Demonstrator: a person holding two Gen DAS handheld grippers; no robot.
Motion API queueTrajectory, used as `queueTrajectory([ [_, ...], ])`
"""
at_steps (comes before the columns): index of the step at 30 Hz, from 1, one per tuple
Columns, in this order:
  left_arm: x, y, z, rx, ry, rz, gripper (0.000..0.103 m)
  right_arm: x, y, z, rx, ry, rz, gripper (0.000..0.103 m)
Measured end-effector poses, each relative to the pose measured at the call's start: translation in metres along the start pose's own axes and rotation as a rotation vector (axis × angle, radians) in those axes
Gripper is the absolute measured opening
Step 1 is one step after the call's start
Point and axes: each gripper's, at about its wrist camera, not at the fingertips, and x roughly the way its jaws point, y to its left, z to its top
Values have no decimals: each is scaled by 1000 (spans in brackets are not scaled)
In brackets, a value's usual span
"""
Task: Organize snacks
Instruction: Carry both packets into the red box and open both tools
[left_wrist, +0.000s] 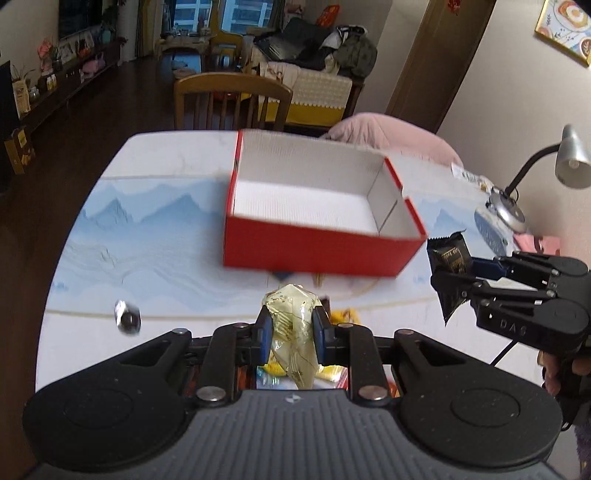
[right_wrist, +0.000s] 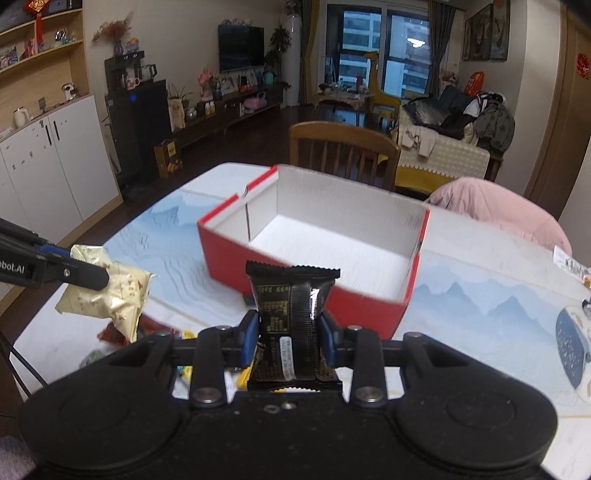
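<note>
**Snack items held above tabletop, box unfilled**

Item one, leftmost: a small silver foil-wrapped sweet (left_wrist: 127, 317), seen lying alone on the white table with pale blue mountain print (left_wrist: 155, 221).

Item two: a pale yellow crinkled plastic snack packet (left_wrist: 293, 332), clenched between the blue pads of the left gripper (left_wrist: 293, 330) and held clear of the tabletop. More snack wrappers in yellow and red (right_wrist: 122, 332) are glimpsed on the table beneath it, mostly hidden.

Item three: a red cardboard box with white corrugated lining (left_wrist: 321, 251), set open-topped at mid-table, nothing seen inside it. A wooden slat-back chair (left_wrist: 232, 99) is placed beyond the table's far edge.

Item four: a black glossy snack packet with gold print (right_wrist: 291, 325), gripped upright at its middle by the right gripper (right_wrist: 290, 338), near the box's front wall and above the table.

Item five, rightmost: a silver gooseneck desk lamp (left_wrist: 570, 162), stood near the table's right edge.
</note>
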Motion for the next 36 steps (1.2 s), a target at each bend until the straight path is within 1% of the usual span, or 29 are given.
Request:
queueTrajectory([
  [3, 0, -2, 20, 2, -20, -5, 22, 2, -6, 14, -4, -23, -21, 33],
  [6, 3, -7, 41, 28, -60, 18, 22, 7, -14, 29, 5, -35, -43, 33],
  [8, 9, -9, 55, 34, -67, 22, 22, 14, -23, 38, 20, -36, -51, 33],
  [16, 52, -17, 106, 90, -80, 79, 22, 52, -56, 61, 86, -9, -85, 33],
  [21, 83, -20, 131, 114, -74, 105, 22, 83, -70, 70, 115, 36, -93, 33],
  [28, 145, -23, 154, 147, 7, 156, 22, 137, -83, 75, 117, 139, -78, 33],
  [36, 198, -18, 161, 133, 111, 207, 22, 182, -87, 74, 93, 237, -19, 33],
])
